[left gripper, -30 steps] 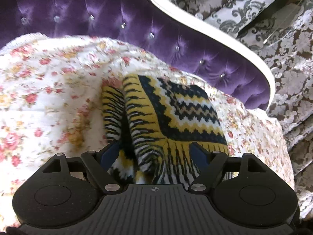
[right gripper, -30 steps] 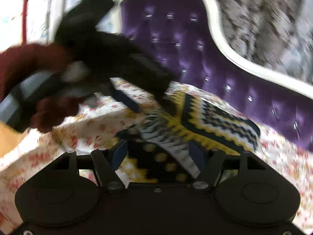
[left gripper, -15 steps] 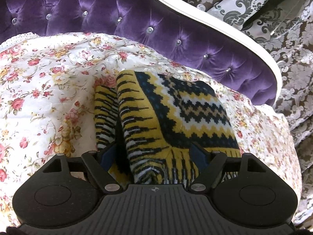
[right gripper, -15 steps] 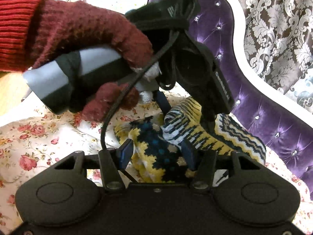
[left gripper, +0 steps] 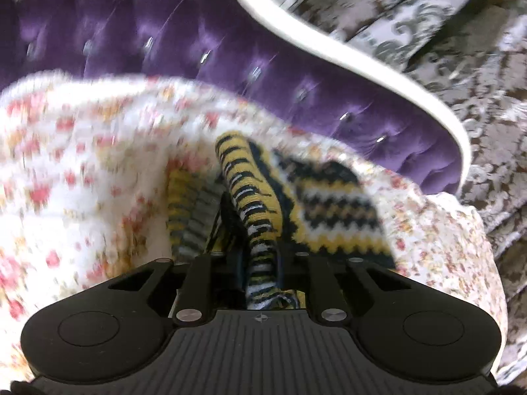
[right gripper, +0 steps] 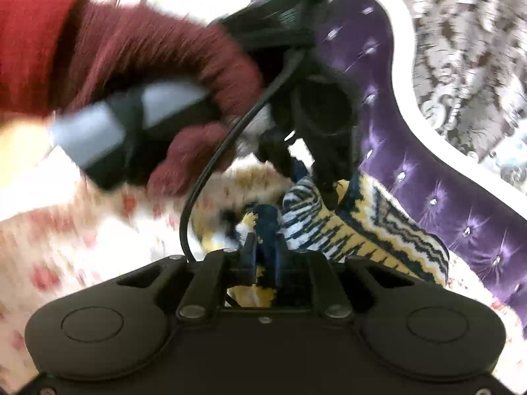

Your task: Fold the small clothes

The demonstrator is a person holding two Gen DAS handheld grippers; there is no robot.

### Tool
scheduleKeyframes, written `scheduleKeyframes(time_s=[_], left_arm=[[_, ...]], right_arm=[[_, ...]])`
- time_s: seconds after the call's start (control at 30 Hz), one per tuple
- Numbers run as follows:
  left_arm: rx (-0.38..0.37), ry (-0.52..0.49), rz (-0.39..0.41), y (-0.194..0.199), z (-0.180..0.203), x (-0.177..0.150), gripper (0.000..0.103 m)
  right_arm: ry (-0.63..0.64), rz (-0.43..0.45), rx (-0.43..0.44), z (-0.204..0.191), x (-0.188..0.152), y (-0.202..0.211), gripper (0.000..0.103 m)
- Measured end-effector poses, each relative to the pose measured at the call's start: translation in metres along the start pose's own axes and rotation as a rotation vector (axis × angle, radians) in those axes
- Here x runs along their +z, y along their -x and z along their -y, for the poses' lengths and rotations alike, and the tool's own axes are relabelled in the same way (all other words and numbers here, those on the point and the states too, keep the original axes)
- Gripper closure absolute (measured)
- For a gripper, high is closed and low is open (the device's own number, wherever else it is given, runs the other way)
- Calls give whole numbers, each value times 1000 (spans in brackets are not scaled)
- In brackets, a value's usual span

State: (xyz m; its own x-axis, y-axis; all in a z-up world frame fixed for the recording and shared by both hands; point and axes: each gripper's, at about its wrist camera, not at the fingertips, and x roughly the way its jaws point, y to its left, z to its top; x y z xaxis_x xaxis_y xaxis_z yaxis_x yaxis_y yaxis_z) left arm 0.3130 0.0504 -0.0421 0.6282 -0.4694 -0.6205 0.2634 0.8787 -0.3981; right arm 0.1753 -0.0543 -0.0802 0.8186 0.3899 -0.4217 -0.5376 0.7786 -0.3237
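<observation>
A yellow, navy and white zigzag knit garment point(left gripper: 329, 210) lies bunched on a floral sheet point(left gripper: 82, 164). In the left wrist view my left gripper point(left gripper: 260, 256) has its jaws closing, and its pads pinch a raised striped fold of the knit. From the right wrist view, the right gripper point(right gripper: 265, 247) is shut on a navy and yellow edge of the same garment point(right gripper: 378, 237). A hand in a red knit glove point(right gripper: 148, 59) holds the left gripper point(right gripper: 309, 177), which bites into the fold just beyond. Both views are motion-blurred.
A purple tufted backrest point(left gripper: 164, 33) with white trim point(left gripper: 329, 46) rises right behind the garment. Grey patterned curtains point(left gripper: 461, 65) hang beyond it. The floral sheet point(right gripper: 66, 230) spreads out to the left, and a black cable point(right gripper: 204, 177) hangs from the left gripper.
Both grippers went from open around the knit to closed on it. The striped fold now stands up, bunched between the left pads. The gloved hand and left gripper came in close.
</observation>
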Motion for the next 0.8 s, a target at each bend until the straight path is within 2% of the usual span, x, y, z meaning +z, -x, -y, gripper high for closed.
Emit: scheduleKeyframes(time_s=[0.07, 0.13, 0.27, 0.33, 0.4, 0.47, 0.5, 0.53, 0.57, 0.63, 0.67, 0.73, 0.8], left_arm=[[-7, -17, 28, 11, 2, 7, 87], [16, -26, 38, 15, -2, 11, 87], [76, 5, -20, -5, -22, 2, 86], [102, 10, -44, -18, -31, -7, 81], [124, 21, -16, -22, -35, -14, 65], [131, 29, -3, -20, -36, -15, 57], [126, 37, 0, -18, -37, -15, 54], [116, 44, 3, -14, -38, -14, 53], [102, 55, 9, -10, -39, -14, 51], [85, 75, 40, 3, -40, -15, 39], [74, 81, 60, 10, -39, -16, 28], [48, 79, 81, 23, -36, -19, 23], [30, 67, 82, 32, -30, -23, 20]], right_arm=[[-56, 32, 26, 5, 7, 6, 86], [-110, 26, 60, 8, 11, 0, 86], [-178, -58, 126, 8, 6, -32, 86], [-197, -127, 154, 5, -1, -49, 77], [-211, -126, 162, 4, -8, -51, 72], [-244, -115, 192, 9, -8, -44, 58], [-262, -105, 204, 12, -8, -39, 44], [-273, -97, 204, 15, -8, -34, 35], [-286, -91, 203, 20, -7, -28, 33], [-345, -65, 218, 31, -8, -13, 19], [-392, -52, 231, 40, -10, -4, 16], [-482, -34, 250, 58, -15, 10, 0], [-568, -29, 248, 79, -18, 19, 0]])
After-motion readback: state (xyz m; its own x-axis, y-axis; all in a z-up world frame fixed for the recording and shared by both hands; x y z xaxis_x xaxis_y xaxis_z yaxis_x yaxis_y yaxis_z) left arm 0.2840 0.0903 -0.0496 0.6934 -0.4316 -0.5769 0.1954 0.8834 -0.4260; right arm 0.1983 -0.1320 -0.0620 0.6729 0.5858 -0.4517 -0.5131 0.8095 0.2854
